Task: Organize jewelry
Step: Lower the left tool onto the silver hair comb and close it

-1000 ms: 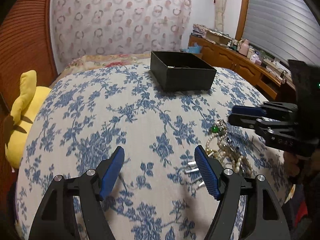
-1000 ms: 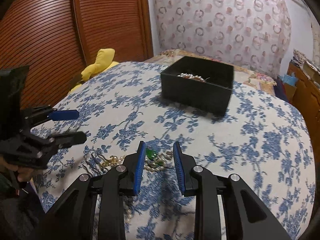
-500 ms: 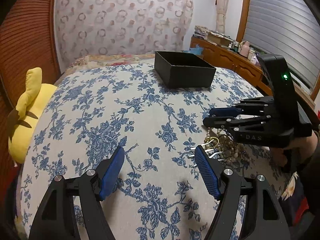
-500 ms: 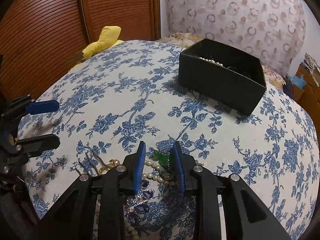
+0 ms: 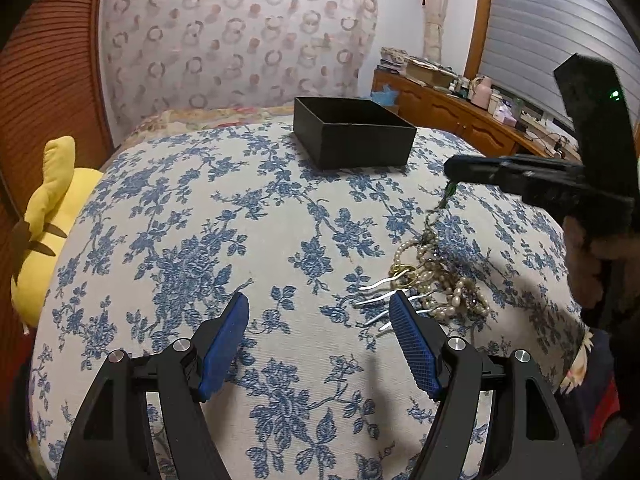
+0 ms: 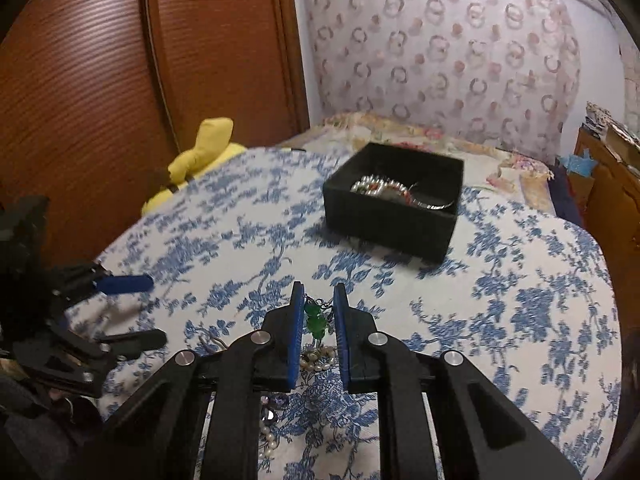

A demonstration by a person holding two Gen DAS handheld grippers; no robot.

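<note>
A black open box (image 5: 354, 136) stands at the far side of the blue-flowered bed cover; in the right wrist view the box (image 6: 394, 216) holds pearl and metal jewelry (image 6: 384, 190). A tangled pile of pearl strands, a gold ring and silver hairpins (image 5: 434, 280) lies on the cover. My right gripper (image 6: 318, 308) is shut on a green bead necklace (image 6: 316, 322) and holds it lifted above the pile; it hangs from the right gripper (image 5: 450, 178) in the left wrist view. My left gripper (image 5: 320, 320) is open and empty, low over the cover just left of the pile.
A yellow plush toy (image 5: 44, 208) lies at the bed's left edge beside a brown slatted wardrobe (image 6: 120, 80). A wooden dresser (image 5: 460, 116) with clutter stands to the right. A patterned curtain (image 5: 240, 36) hangs behind the bed.
My right gripper has closed on the green bead necklace and lifted it up off the pile, towards the box. My left gripper stays open and has drawn back a little.
</note>
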